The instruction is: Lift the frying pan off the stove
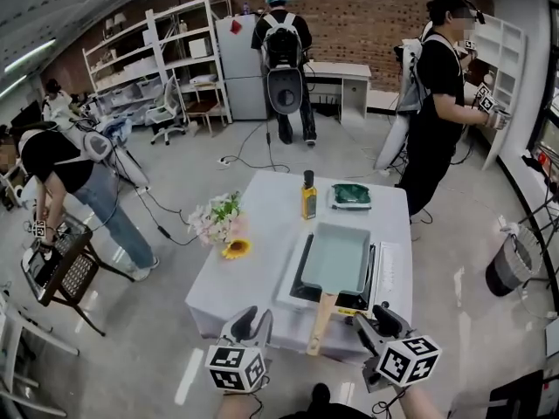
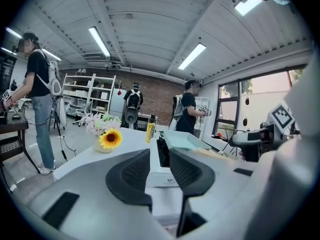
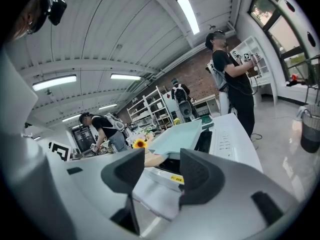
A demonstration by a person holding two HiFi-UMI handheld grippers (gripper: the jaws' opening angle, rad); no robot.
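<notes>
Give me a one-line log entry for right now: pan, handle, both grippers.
phase: pre-grasp | frying pan: on stove, not lifted | handle: untouched, between grippers | left gripper: open, empty | right gripper: open, empty

One surface (image 1: 253,278) carries one stove (image 1: 385,273), one frying pan (image 1: 336,258), one yellow bottle (image 1: 308,196), one bunch of flowers (image 1: 220,223) and one small green tray (image 1: 350,196). Two grippers sit at the bottom edge: the left gripper (image 1: 256,319) and the right gripper (image 1: 376,317). There are three people: a person at upper centre (image 1: 282,37), a person at upper right (image 1: 437,85) and a person at the left (image 1: 61,160).
</notes>
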